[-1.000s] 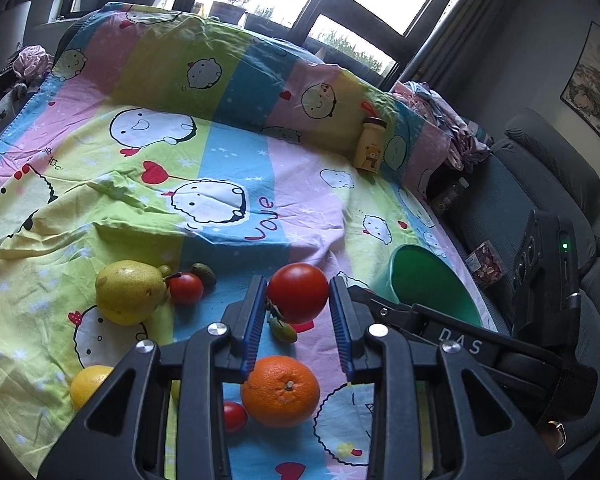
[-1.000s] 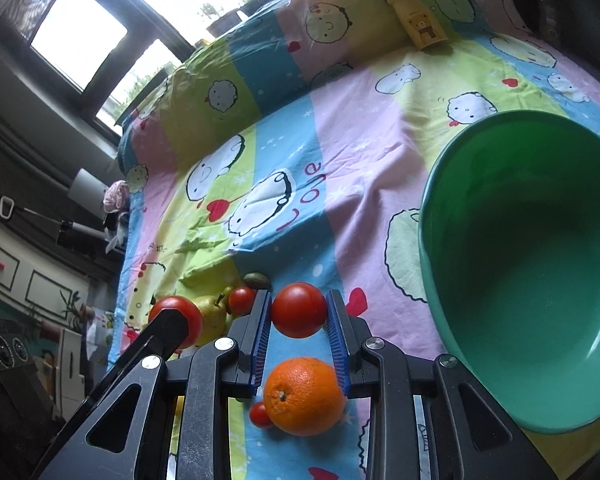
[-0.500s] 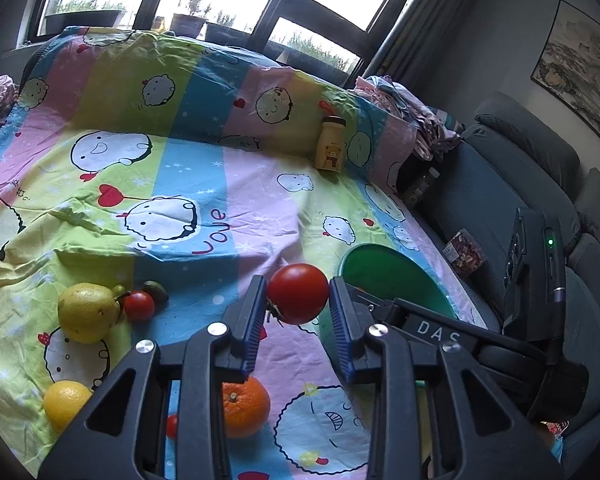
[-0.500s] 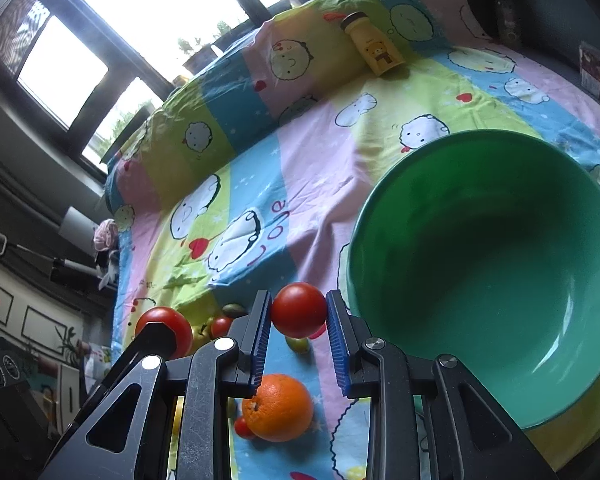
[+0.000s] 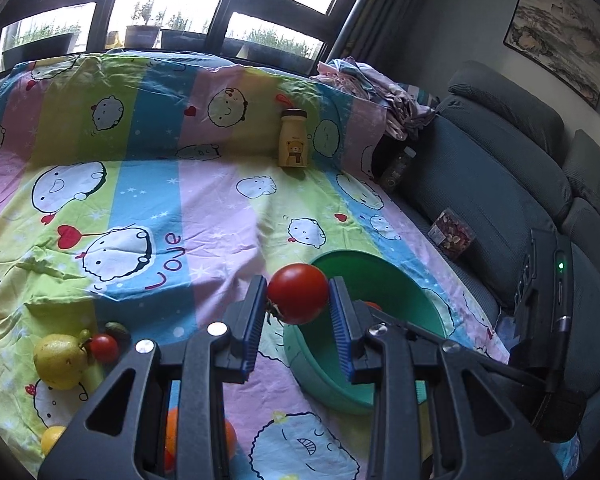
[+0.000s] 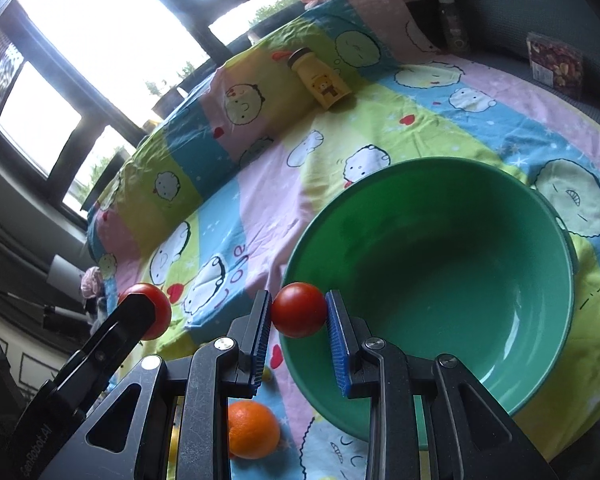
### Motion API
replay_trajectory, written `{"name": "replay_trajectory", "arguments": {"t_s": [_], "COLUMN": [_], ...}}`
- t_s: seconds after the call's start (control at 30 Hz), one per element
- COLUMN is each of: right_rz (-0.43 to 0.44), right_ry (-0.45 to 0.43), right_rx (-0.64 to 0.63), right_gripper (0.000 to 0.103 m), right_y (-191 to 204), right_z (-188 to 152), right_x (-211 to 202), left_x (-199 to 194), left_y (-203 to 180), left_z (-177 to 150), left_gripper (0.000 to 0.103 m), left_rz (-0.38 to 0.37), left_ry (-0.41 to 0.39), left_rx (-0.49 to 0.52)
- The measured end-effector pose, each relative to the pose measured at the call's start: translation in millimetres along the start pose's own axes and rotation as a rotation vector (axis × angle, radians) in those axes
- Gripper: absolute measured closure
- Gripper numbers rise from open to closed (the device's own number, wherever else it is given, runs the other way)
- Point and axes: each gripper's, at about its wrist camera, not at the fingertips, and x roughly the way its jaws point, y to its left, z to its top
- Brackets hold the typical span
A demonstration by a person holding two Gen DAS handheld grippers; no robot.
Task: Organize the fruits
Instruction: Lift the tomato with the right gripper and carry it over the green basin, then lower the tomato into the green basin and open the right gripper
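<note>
My left gripper (image 5: pixel 299 300) is shut on a red tomato (image 5: pixel 298 293), held in the air just left of the green bowl (image 5: pixel 396 280). My right gripper (image 6: pixel 299 312) is shut on a second red tomato (image 6: pixel 299 309), which hangs over the near left rim of the same bowl (image 6: pixel 440 280). In the right wrist view the left gripper and its tomato (image 6: pixel 150 312) show at the far left. On the sheet lie an orange (image 6: pixel 253 428), a yellow pear (image 5: pixel 60 360), a small tomato (image 5: pixel 103 347), a dark fruit (image 5: pixel 117 329) and a lemon (image 5: pixel 52 438).
The fruit rests on a bed covered by a striped cartoon sheet (image 5: pixel 204 216). A yellow bear bottle (image 5: pixel 293 143) stands at the far side. A grey sofa (image 5: pixel 520 184) with a snack packet (image 5: pixel 451 233) runs along the right; windows are behind.
Both grippers have moved right and slightly up with their tomatoes, away from the fruit pile and toward the green bowl, which now sits larger and closer in both views.
</note>
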Motion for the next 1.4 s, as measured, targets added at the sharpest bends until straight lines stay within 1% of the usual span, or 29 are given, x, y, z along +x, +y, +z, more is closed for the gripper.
{"name": "replay_trajectory", "arguments": {"t_s": [0.1,0.17,0.37,0.63,0.8,1.0,1.4], "right_rz": [-0.025,-0.037,-0.073,-0.1,-0.123,-0.139,-0.161], "right_ry": [-0.008,-0.011,-0.006,0.002,0.0,0.008,0.014], "right_rx": [0.026,0.043,0.084,0.123,0.133,0.143,0.161], "right_gripper": [0.073,0.073,0.073,0.073,0.073,0.073,0.073], "right_y": [-8,-14,-28,-41,-45,-50,-57], "right_z": [1,2,2,2,2,2,3], "right_x": [-2,-2,-2,1,2,5,7], "left_x": [9,13,20,31,41,50,62], "left_y": [-4,-9,-20,-26,-27,-29,-31], "left_z": [-4,-6,-13,-19,-23,-28,-34], "left_gripper": [0.071,0.071,0.071,0.072,0.072,0.072,0.072], "left_rz": [-0.007,-0.029,-0.061,-0.116,-0.115,-0.133,-0.135], "left_ry": [0.016,0.033,0.045,0.072,0.099,0.128,0.163], "left_rx": [-0.002,0.003,0.029,0.034,0.034,0.034,0.047]}}
